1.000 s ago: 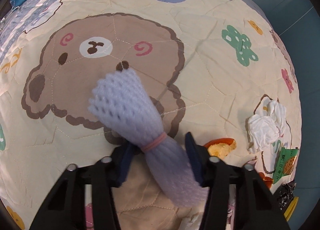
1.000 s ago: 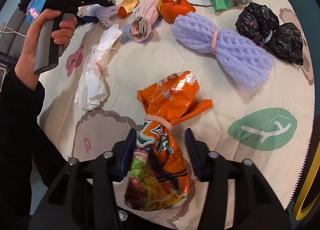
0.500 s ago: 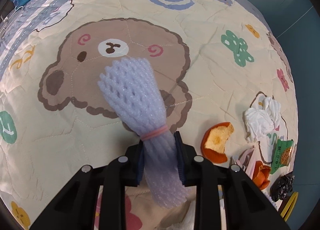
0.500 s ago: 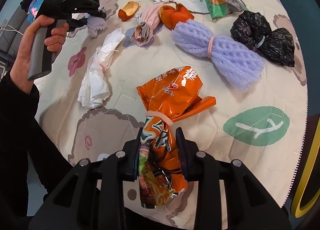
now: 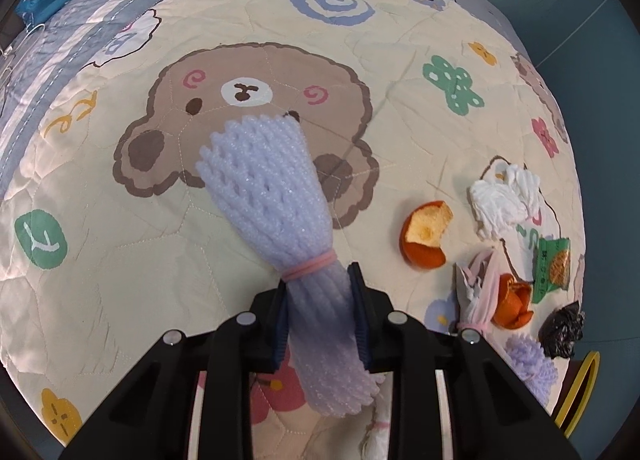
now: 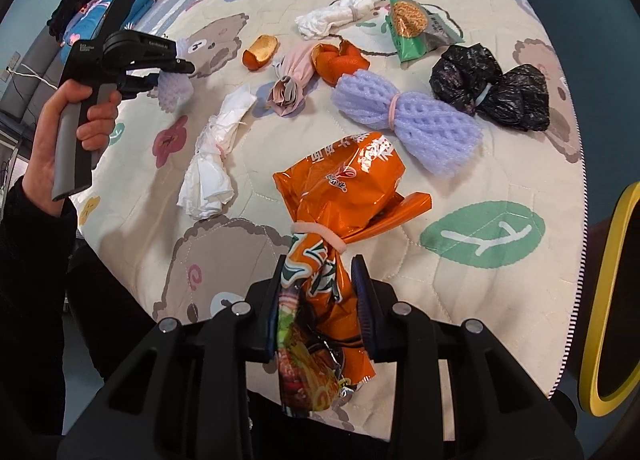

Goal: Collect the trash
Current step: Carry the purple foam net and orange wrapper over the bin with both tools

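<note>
**A:** Both hands loaded here. The left gripper (image 5: 320, 312) is clamped on a lilac foam net (image 5: 276, 195), pads biting just below its pink rubber band (image 5: 310, 266), and the bundle looks clear of the bear-print quilt (image 5: 400, 71).

**B:** And the right gripper (image 6: 318, 300) has its jaws squeezed onto the tail of an orange snack wrapper (image 6: 344, 183), again just under the band. That's the smart spot: the band bunches the material, so I'd judge neither piece likely to slip.

**A:** Agreed. Where do they go?

**B:** There's a yellow rim (image 6: 608, 300) at the right edge of the right wrist view. It may be the bin, though I can't tell for sure. If so, I'd carry the wrapper over first and keep the grip firm until it's above the opening.

**A:** The foam's flared end sticks out well forward; worth lifting high so it doesn't drag.

**B:** Plenty left on the quilt too: a second foam net (image 6: 408, 119), a black bag (image 6: 492, 87), orange peel (image 6: 340, 61), a green packet (image 6: 412, 29), white tissue (image 6: 212, 175). Early days, I'd say.
</note>
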Demonstrator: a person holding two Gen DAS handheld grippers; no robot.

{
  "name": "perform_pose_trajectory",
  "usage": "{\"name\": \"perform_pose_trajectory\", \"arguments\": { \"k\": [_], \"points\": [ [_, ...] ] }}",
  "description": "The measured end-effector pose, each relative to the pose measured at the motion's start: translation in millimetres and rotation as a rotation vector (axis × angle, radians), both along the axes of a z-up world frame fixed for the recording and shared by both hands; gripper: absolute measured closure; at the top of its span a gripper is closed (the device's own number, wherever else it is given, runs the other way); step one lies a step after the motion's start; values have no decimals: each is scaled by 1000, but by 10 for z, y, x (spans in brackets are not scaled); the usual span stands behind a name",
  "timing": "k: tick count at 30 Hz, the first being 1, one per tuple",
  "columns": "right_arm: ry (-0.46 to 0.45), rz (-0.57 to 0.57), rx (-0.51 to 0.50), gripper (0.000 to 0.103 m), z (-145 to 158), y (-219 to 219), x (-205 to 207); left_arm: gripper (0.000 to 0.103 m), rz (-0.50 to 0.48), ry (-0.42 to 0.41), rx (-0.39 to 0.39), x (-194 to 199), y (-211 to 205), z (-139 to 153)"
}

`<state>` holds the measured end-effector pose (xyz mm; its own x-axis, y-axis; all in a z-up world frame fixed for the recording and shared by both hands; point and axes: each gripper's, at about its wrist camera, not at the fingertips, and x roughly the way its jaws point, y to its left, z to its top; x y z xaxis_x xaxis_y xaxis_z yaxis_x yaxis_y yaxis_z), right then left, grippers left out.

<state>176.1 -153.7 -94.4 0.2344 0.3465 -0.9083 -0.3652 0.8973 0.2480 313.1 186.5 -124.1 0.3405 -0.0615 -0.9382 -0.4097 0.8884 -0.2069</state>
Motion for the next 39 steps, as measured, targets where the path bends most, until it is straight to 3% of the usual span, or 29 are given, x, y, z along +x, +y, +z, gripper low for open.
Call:
{"name": "perform_pose_trajectory", "arguments": {
  "k": [17,39],
  "points": [
    [-70,-99,-5,73,293,-539,-141,78,-167,-48,-15,-244,-722,447],
    [-124,-369,63,72,592,-1974,-155,78,-529,-100,-85,-458,-2496,802]
  ]
}}
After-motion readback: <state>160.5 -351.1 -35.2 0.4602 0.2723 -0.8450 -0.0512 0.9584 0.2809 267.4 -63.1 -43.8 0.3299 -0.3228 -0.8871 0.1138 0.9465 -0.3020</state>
